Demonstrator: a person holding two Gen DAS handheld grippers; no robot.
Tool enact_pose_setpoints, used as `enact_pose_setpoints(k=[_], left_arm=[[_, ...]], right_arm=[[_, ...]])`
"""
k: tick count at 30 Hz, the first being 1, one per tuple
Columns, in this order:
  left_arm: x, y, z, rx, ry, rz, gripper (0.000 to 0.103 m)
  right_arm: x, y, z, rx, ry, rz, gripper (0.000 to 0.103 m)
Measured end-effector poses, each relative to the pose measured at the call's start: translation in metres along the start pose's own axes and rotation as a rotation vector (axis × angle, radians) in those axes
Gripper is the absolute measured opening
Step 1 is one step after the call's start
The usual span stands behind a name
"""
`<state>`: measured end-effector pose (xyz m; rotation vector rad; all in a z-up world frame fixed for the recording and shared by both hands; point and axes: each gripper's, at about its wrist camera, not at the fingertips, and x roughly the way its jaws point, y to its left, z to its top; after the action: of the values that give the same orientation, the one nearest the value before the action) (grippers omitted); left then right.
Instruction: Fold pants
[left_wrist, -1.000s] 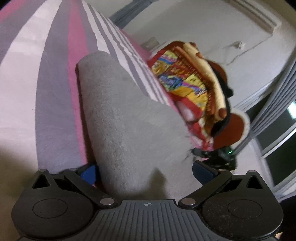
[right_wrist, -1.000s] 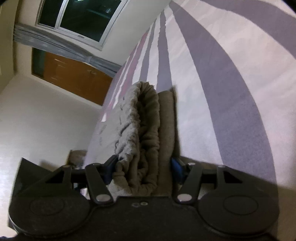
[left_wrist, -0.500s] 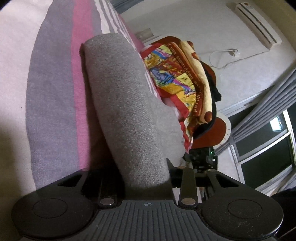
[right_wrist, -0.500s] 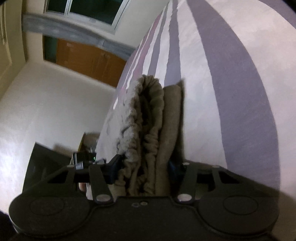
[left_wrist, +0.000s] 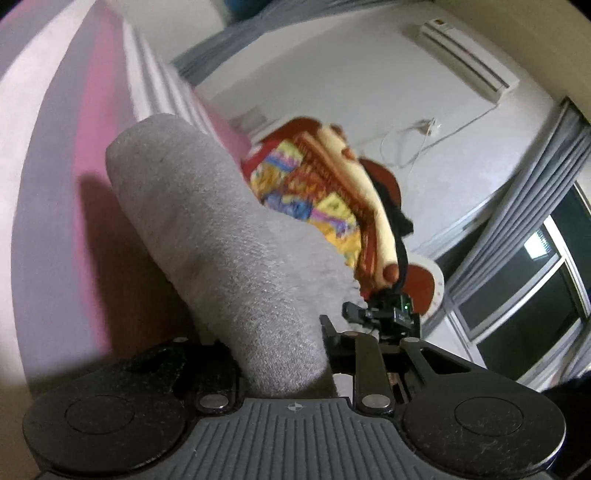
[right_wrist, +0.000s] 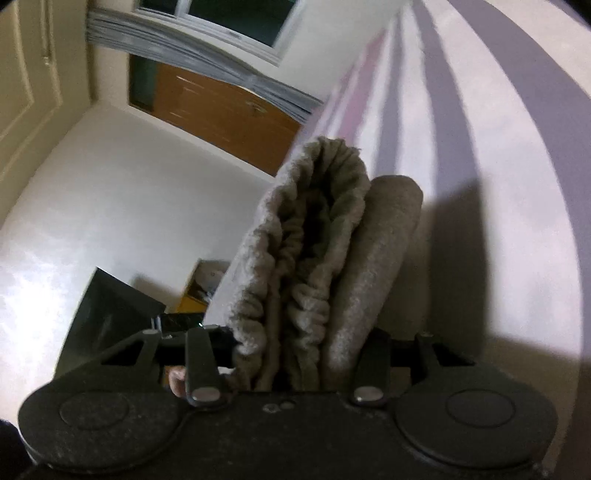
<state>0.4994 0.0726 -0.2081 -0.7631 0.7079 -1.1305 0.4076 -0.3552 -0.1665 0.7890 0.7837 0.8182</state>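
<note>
Pants (left_wrist: 229, 236), already folded thick, hang clear of the striped bed (left_wrist: 55, 155) (waistband end right), both grippers (left_wrist: 284, 354) (right_wrist: 299, 354) clamped on them; next, lower flat.

- fingertips of left gripper (left_wrist: 280, 350) buried under grey fleece folded pants (left_wrist: 221, 236); contact not visible.
- right gripper (right_wrist: 299, 354) pads hidden behind bunched elastic waistband (right_wrist: 317, 229).
- colourful patterned blanket heap (left_wrist: 314, 199) motion-blurred, print unreadable.
- pink-and-purple striped bed sheet (left_wrist: 55, 155) smeared near top edge.
- small box by wall (right_wrist: 207, 284) too blurred to identify.
- brown wooden door (right_wrist: 221, 114) partly behind curtain.
</note>
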Motion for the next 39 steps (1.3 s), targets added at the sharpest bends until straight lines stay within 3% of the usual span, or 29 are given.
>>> enact_pose_setpoints(k=[4, 6, 7, 8, 9, 12, 14, 15, 18, 21, 23, 25, 26, 27, 29, 31, 34, 37, 39], left_arm=[[0.012, 0.019, 0.063, 0.001, -0.014, 0.062, 0.025], [0.021, 0.041, 0.082, -0.041, -0.005, 0.117, 0.027], [0.027, 0.058, 0.086, -0.087, 0.019, 0.182, 0.036], [0.031, 0.072, 0.085, -0.13, 0.045, 0.255, 0.039], [0.035, 0.084, 0.079, -0.164, 0.082, 0.318, 0.039], [0.022, 0.079, 0.062, -0.142, 0.047, 0.262, 0.044], [0.017, 0.075, 0.047, -0.078, 0.051, 0.301, 0.047], [0.015, 0.078, 0.046, -0.088, 0.033, 0.302, 0.047], [0.007, 0.072, 0.046, -0.151, -0.056, 0.354, 0.048], [-0.008, 0.042, 0.035, -0.089, -0.089, 0.486, 0.061], [-0.025, 0.009, 0.022, -0.016, -0.117, 0.645, 0.071], [-0.044, -0.028, 0.007, 0.04, -0.139, 0.787, 0.091], [-0.055, -0.051, -0.005, 0.055, -0.174, 0.846, 0.096], [-0.064, -0.069, -0.016, 0.07, -0.19, 0.871, 0.103], [-0.076, -0.113, -0.04, 0.128, -0.181, 0.907, 0.103], [-0.087, -0.155, -0.071, 0.15, -0.199, 0.927, 0.103], [-0.101, -0.205, -0.114, 0.155, -0.215, 0.943, 0.103], [-0.105, -0.253, -0.159, 0.24, -0.216, 0.954, 0.103], [-0.104, -0.28, -0.182, 0.299, -0.212, 0.963, 0.103]], right_arm=[[0.029, -0.007, 0.067, 0.012, -0.008, 0.004, 0.045], [0.05, -0.024, 0.089, 0.057, 0.0, -0.035, 0.055], [0.06, -0.038, 0.096, 0.089, 0.005, -0.103, 0.061], [0.07, -0.053, 0.099, 0.147, 0.022, -0.209, 0.074], [0.076, -0.066, 0.099, 0.209, 0.057, -0.296, 0.063], [0.061, -0.063, 0.09, 0.219, 0.035, -0.242, 0.067], [0.047, -0.057, 0.074, 0.126, 0.033, -0.222, 0.074], [0.046, -0.059, 0.067, 0.083, 0.044, -0.249, 0.071], [0.039, -0.058, 0.067, 0.146, 0.007, -0.272, 0.071], [0.015, -0.047, 0.065, 0.159, -0.044, -0.335, 0.074], [-0.005, -0.025, 0.047, 0.108, -0.085, -0.449, 0.081], [-0.027, 0.011, 0.021, 0.011, -0.117, -0.528, 0.09], [-0.031, 0.03, 0.005, -0.044, -0.122, -0.545, 0.094], [-0.039, 0.054, -0.014, -0.102, -0.127, -0.561, 0.1], [-0.048, 0.099, -0.048, -0.206, -0.143, -0.573, 0.103], [-0.055, 0.133, -0.077, -0.188, -0.153, -0.572, 0.103], [-0.065, 0.18, -0.125, -0.229, -0.185, -0.644, 0.103], [-0.072, 0.224, -0.165, -0.267, -0.227, -0.746, 0.103], [-0.087, 0.246, -0.191, -0.318, -0.241, -0.751, 0.103]])
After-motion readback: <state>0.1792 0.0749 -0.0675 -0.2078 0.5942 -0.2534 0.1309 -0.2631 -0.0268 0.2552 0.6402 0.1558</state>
